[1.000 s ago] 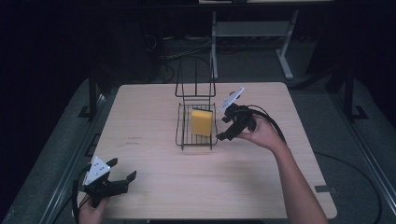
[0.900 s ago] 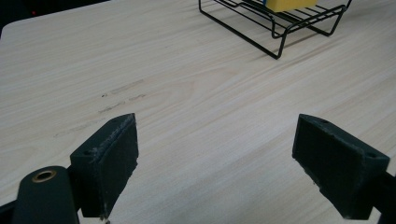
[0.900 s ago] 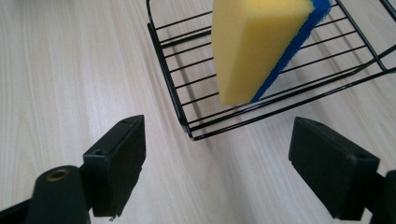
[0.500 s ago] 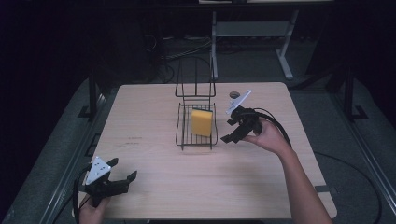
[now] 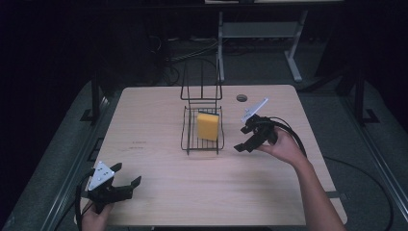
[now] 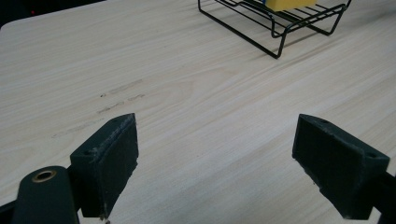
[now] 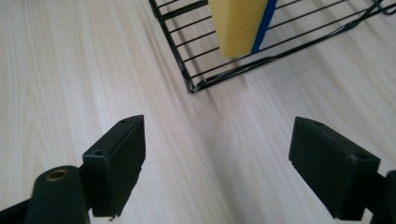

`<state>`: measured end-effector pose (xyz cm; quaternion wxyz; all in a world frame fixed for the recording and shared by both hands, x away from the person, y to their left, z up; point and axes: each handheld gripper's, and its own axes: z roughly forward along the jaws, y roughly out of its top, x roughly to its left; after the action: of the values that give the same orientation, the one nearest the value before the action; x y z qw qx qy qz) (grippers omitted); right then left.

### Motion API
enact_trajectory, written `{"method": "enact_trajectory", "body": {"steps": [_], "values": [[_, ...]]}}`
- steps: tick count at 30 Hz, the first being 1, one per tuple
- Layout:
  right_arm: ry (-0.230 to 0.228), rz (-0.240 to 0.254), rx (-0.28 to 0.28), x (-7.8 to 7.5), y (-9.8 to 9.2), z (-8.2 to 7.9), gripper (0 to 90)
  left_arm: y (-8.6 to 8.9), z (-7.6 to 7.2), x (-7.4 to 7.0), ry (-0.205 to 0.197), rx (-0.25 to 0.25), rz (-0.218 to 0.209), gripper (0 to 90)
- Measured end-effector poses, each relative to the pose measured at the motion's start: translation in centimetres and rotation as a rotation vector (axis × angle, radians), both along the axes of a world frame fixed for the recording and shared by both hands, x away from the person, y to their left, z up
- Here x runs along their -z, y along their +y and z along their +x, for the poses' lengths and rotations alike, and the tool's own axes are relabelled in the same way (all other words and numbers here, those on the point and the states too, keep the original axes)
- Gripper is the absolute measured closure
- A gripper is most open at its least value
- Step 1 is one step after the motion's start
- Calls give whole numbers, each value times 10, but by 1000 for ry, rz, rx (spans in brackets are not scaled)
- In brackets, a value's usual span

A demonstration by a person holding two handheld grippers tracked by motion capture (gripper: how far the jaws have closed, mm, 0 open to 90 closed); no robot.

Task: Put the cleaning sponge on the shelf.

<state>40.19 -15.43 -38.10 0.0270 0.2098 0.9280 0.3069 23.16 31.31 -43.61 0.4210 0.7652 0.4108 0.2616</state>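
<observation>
The right gripper [image 5: 243, 144] has drawn back from the wire rack [image 5: 185, 139] over the last second and now hovers just beside it, jaws wide apart and empty. The yellow sponge [image 5: 208, 126] stands on edge inside the rack, untouched by either gripper. I'd judge the placing done. The left gripper [image 5: 126, 185] rests near the table [image 5: 159, 110] edge, also wide open, holding nothing.

Wire rack [image 5: 202, 129] with sponge [image 5: 208, 126] blocks mid-table [image 5: 159, 192]; bare wood elsewhere gives free passage.
</observation>
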Motion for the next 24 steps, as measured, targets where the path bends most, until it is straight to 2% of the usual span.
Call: {"method": "enact_trajectory", "body": {"steps": [3,4,11,16,18,24], "values": [[5,-3,-4,-1,0,-2,175,0,0,0,0,3,4,138],[-7,-8,-4,-3,0,-5,174,0,0,0,0,3,5,138],[-15,-8,-11,-5,-1,-11,174,0,0,0,0,0,0,138],[-10,-8,-9,1,-5,-14,174,0,0,0,0,1,3,138],[9,-34,3,6,-7,-16,174,0,0,0,0,2,2,138],[7,-8,13,11,-14,-19,175,-1,0,0,3,3,3,138]]}}
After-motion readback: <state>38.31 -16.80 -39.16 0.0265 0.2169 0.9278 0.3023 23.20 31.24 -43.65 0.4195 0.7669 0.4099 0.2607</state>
